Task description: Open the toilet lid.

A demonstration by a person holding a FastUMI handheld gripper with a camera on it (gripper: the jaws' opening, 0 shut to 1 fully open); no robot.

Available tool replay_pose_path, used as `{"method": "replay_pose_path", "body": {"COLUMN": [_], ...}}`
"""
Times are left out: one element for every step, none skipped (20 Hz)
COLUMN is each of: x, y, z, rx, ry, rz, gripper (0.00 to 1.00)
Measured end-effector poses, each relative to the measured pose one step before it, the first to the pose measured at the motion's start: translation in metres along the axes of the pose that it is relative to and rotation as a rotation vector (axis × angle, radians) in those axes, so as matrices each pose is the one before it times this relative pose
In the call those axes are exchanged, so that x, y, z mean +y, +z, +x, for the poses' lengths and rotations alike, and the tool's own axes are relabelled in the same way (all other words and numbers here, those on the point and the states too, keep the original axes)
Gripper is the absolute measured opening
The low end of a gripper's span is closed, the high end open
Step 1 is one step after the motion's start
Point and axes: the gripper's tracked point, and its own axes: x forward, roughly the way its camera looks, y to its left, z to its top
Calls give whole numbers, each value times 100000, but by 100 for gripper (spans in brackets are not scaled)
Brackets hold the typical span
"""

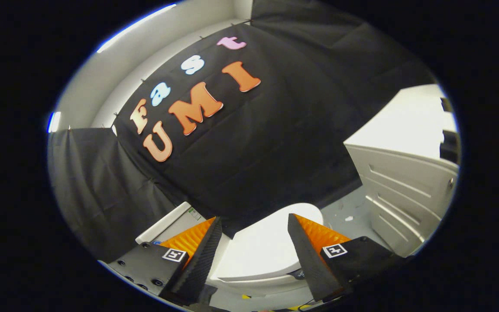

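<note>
jaws spread above lowered toilet lid (264, 251).

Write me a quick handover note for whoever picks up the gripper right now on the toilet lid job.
Gripper: fingers open, holding nothing, spread apart above the toilet.
Toilet lid: white, down and closed, seen between and just beyond the fingers; no contact yet.
White cabinet stands to the right of the toilet, black cloth wall behind.
Done: gripper brought over the toilet.
Left: reach the lid's front edge, catch it and lift it up to open.
</note>
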Motion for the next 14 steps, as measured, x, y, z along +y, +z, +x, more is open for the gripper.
{"method": "replay_pose_path", "body": {"x": [-1232, -1291, -1343, -1279, -1149, -810, -918, -950, -734, -270, -388, -619, -693, -264], "y": [-1560, -1464, -1581, -1637, -1514, -1437, -1166, -1083, -402, -187, 208, 139, 63, 130], "z": [59, 443, 385, 788, 705, 762, 736, 695, 373, 346, 297, 211, 27, 218], "rx": [3202, 2801, 3201, 3979, 4047, 3778, 3281, 3378, 2216, 643, -3, -8, -593, -512], "ry": [-1479, -1760, -2074, -2174, -1559, -1129, -1935, -2185, -822, -99, -209, -661, -890, -155], "rz": [2649, 2154, 1706, 1934, 3268, 3831, 3117, 3276, 4207, 4939, 4956, 3774, 2714, 2300], "gripper": [98, 98, 98, 98, 99, 99, 99, 98, 99, 98, 98, 97, 97, 97]}}
